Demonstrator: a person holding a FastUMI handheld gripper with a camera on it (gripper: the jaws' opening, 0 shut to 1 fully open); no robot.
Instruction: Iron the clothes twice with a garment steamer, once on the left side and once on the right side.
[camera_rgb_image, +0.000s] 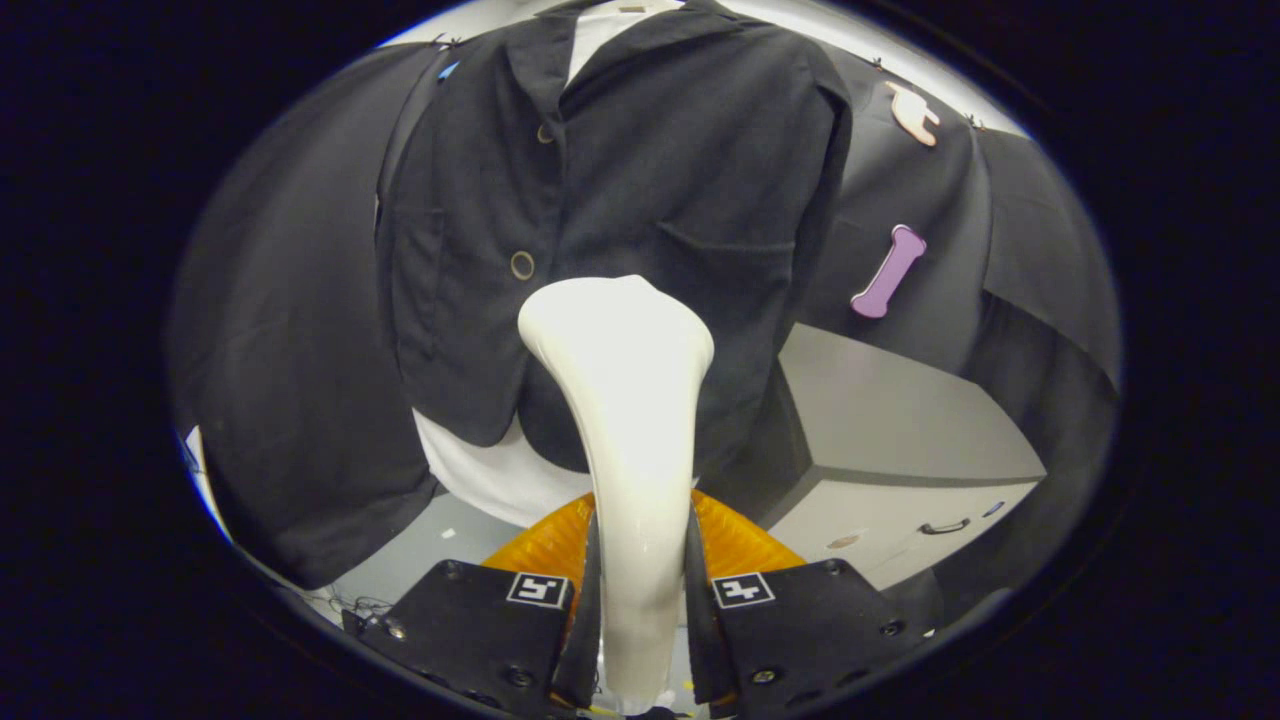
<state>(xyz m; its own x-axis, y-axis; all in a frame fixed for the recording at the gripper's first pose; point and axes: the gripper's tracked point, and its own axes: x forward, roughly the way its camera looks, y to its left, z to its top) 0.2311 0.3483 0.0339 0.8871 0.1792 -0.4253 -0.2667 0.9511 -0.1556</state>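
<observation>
While the jaws clench the garment steamer (630, 440) by its handle, its head meets the dark jacket (640, 170) near the hem, placed to steam.

Steamer (625, 420) glossy smooth plastic; jacket (640, 200) matt woven cloth; cabinet (880, 440) smooth, matt.

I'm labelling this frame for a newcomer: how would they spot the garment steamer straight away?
Find the dark jacket hanging in the middle, over a white garment. In front of its lower half stands the garment steamer, gripped between the gripper fingers. It alone is glossy cream, flaring to a wide head.
</observation>
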